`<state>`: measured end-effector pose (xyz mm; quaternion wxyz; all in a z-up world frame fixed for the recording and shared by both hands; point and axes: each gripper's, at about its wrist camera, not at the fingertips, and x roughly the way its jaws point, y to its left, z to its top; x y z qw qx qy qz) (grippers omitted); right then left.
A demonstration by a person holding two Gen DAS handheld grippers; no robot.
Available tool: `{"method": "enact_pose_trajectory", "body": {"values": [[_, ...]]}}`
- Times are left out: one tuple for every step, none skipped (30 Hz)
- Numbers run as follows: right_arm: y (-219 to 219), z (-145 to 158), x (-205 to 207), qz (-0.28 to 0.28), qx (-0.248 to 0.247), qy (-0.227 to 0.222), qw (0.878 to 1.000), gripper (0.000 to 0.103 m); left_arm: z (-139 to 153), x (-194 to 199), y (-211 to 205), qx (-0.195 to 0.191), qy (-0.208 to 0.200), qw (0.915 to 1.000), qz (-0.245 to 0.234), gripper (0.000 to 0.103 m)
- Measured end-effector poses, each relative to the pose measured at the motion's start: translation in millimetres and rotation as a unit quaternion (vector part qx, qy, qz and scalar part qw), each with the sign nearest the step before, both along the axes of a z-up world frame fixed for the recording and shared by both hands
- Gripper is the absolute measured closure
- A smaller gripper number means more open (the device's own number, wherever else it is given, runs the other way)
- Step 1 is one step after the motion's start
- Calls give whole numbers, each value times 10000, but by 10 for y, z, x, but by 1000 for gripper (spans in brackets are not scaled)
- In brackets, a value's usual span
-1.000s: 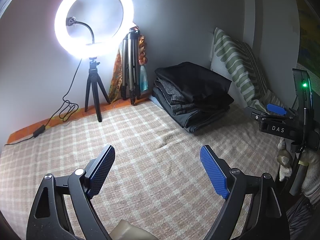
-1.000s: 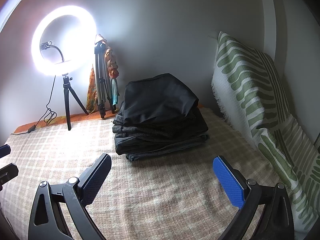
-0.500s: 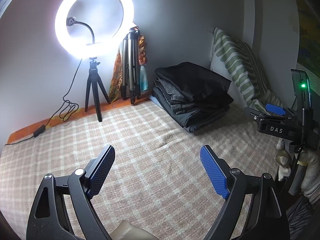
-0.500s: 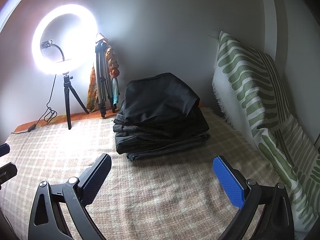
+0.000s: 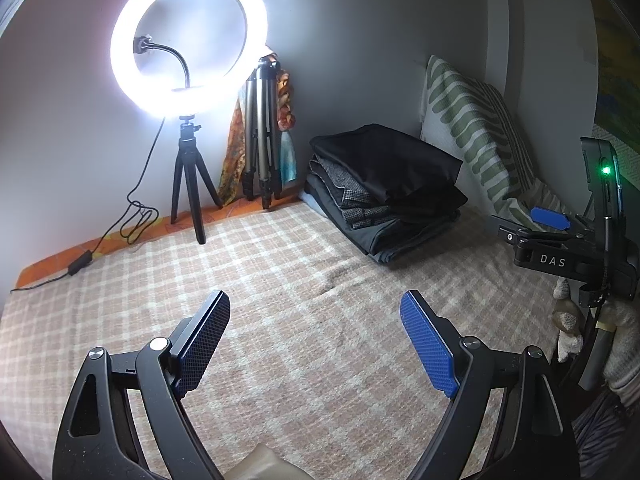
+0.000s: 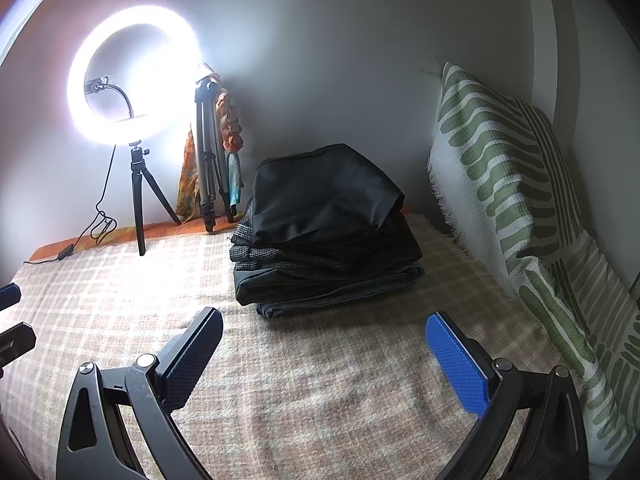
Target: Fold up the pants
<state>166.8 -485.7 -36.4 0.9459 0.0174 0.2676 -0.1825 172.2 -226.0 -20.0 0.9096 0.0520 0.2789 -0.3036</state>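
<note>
A stack of folded dark pants (image 5: 384, 188) (image 6: 324, 224) lies at the back of a checked beige blanket (image 5: 280, 280) (image 6: 320, 380), near the wall. My left gripper (image 5: 316, 312) hovers over the blanket's bare middle, jaws wide open with nothing between them. My right gripper (image 6: 326, 328) is also open and empty, a short way in front of the stack; its body (image 5: 560, 248) shows at the right edge of the left wrist view. Part of the left gripper (image 6: 12, 320) peeks in at the left edge of the right wrist view.
A lit ring light on a small black tripod (image 5: 188, 40) (image 6: 134, 72) stands at the back left, its cable (image 5: 132, 224) trailing over the blanket. A folded grey tripod (image 5: 260, 132) leans on the wall. Green-striped pillows (image 5: 472, 132) (image 6: 520, 200) line the right side.
</note>
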Motion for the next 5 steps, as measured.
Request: {"method": "enact_pose_trajectory", "body": {"values": [[-1, -1, 3, 7, -2, 1, 10000, 0, 3, -4, 4, -11, -24, 10000, -1, 16], [1, -1, 2, 3, -2, 0, 10000, 0, 7, -6, 5, -10, -41, 10000, 8, 16], [2, -2, 1, 5, 1, -1, 10000, 0, 10, -4, 6, -10, -29, 10000, 1, 16], [4, -2, 1, 4, 2, 1, 10000, 0, 6, -4, 7, -19, -21, 10000, -1, 16], [4, -1, 0, -4, 0, 1, 10000, 0, 7, -2, 11, -23, -5, 10000, 5, 16]]}}
